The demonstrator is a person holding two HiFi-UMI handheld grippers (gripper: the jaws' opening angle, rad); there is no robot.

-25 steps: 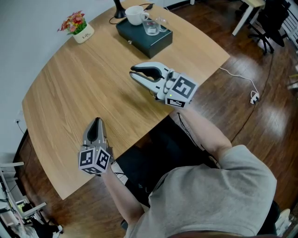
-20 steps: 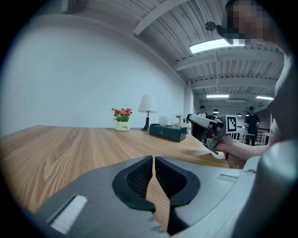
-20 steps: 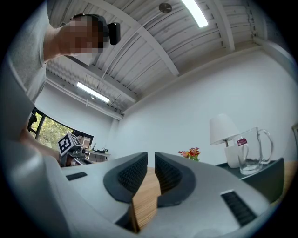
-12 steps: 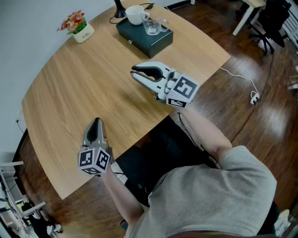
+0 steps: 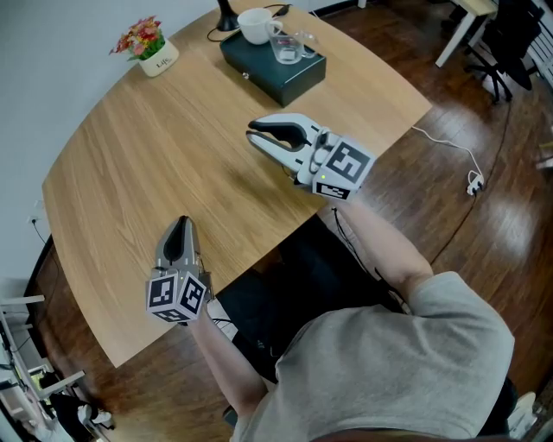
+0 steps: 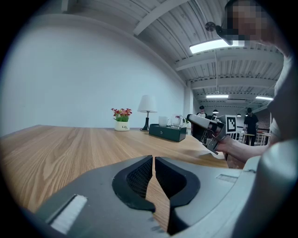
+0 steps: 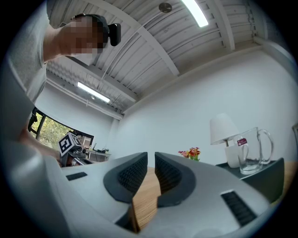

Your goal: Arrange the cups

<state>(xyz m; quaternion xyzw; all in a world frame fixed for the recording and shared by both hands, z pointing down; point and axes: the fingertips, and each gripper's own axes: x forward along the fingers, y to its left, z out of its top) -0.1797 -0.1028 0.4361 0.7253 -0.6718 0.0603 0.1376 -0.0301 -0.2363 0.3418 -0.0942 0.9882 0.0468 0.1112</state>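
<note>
Fingers (image 6: 137,177) of the left gripper (image 5: 179,228) were clenched together with nothing between them. Their black pads were ribbed with a fine mesh and set in smooth grey shells. This gripper hung over the near left part of the table (image 5: 130,173), its marker cube toward the person. The table was a broad curved top of pale wood with straight grain. At its far left edge stood a small white pot of red and pink flowers (image 5: 147,47). Further right, over the table's near edge, the right gripper (image 5: 252,138) was likewise closed and empty, its fingers (image 7: 131,174) showing the same ribbed black pads with only a thin slit between them. Beyond it, at the table's far end, lay a flat rectangular dark green box (image 5: 275,65) with a small knob on its near side. On its lid stood the cups: a rounded white cup (image 5: 252,24) with a handle and, just beside it to the right, a clear glass mug (image 5: 289,47) with a looped handle. Behind the white cup rose the dark base of a lamp (image 5: 226,15). Off to the right a thin white cable (image 5: 449,155) trailed across the glossy dark wood floor (image 5: 484,207)
</note>
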